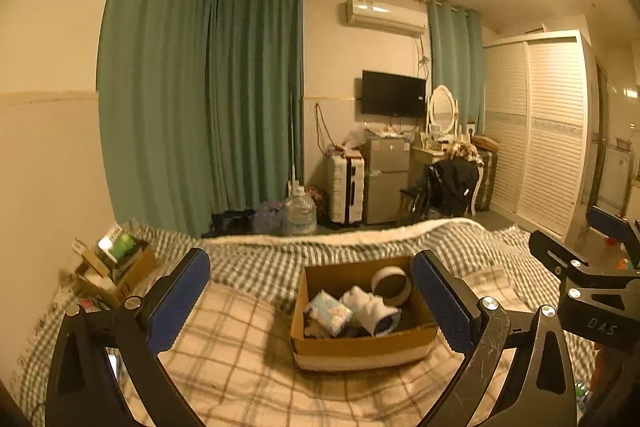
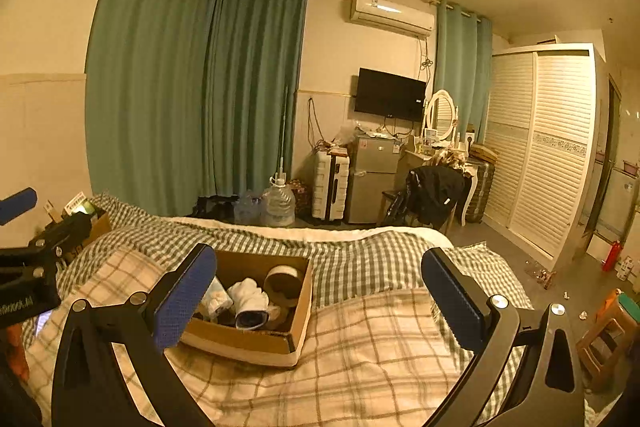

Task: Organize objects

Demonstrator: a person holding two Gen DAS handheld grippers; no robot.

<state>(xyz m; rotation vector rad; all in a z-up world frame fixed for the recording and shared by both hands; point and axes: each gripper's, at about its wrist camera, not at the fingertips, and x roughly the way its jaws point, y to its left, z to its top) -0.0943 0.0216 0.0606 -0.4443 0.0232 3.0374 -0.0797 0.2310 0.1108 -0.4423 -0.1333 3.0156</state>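
Observation:
An open cardboard box (image 1: pixel 360 345) sits on the checked bedding; it also shows in the right wrist view (image 2: pixel 248 341). Inside lie rolled white socks (image 1: pixel 370 309), a pale blue packet (image 1: pixel 330 311) and a tape roll (image 1: pixel 391 285). My left gripper (image 1: pixel 312 303) is open and empty, held above the bed with the box between its blue pads. My right gripper (image 2: pixel 318 301) is open and empty, to the right of the box; its left pad overlaps the box's near corner. Each gripper shows at the edge of the other's view.
A second cardboard box (image 1: pixel 116 267) with packets stands at the bed's left edge by the wall. Beyond the bed are water jugs (image 1: pixel 298 213), a suitcase, a small fridge (image 1: pixel 384 179), a chair with a black jacket and a white wardrobe (image 1: pixel 540 131). A wooden stool (image 2: pixel 608 331) stands right.

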